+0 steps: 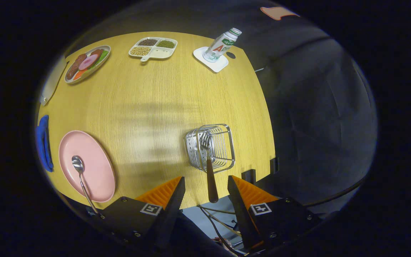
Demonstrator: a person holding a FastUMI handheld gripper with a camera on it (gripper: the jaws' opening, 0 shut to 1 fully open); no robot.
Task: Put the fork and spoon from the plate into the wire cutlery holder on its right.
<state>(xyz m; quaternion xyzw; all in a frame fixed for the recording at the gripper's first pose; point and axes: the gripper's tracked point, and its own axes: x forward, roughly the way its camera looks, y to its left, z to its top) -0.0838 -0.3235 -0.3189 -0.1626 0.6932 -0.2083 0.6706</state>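
The gripper (205,185) is spread wide, its fingers touching nothing; between them hangs the fork (209,167) handle, its tines inside the wire cutlery holder (212,147) just ahead. The spoon (80,175) lies on the pink plate (95,157) off to the left

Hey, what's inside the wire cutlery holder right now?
The fork stands in the wire cutlery holder, tines down, its handle sticking out toward the open gripper. The wires partly hide the holder's bottom. The spoon lies on the pink plate.
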